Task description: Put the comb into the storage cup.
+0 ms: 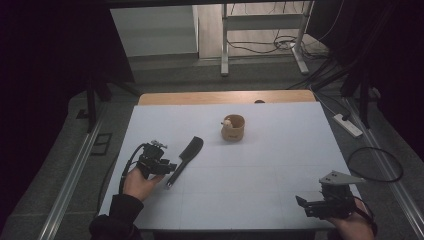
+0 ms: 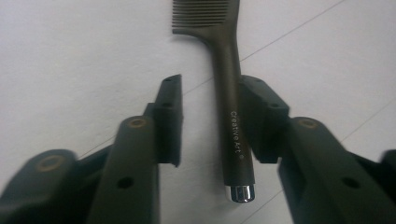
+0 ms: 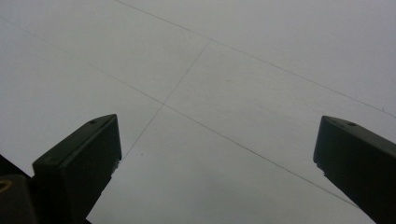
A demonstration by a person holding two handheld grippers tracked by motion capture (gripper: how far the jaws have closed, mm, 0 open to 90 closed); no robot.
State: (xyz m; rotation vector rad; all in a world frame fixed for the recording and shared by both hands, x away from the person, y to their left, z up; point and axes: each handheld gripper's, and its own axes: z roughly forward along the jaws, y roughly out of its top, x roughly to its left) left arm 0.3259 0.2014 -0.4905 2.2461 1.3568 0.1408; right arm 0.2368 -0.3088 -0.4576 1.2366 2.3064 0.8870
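A dark brown comb (image 1: 187, 155) lies flat on the white table (image 1: 260, 165), teeth away from me. In the left gripper view its handle (image 2: 233, 121), printed "Creative Art" and tipped with a silver cap, runs between the jaws. It sits close against the right-hand jaw, with a clear gap to the other. My left gripper (image 1: 169, 168) (image 2: 210, 81) is open around the handle's end. Near the table's front right corner my right gripper (image 1: 301, 204) (image 3: 218, 119) is open over bare table, nothing between its fingers.
A small wooden cup (image 1: 233, 127) with a pale round thing at its rim stands at the table's middle back. Thin pencil-like lines cross the tabletop. Beyond the far edge are a wooden strip, a metal stand's legs and cables on the floor.
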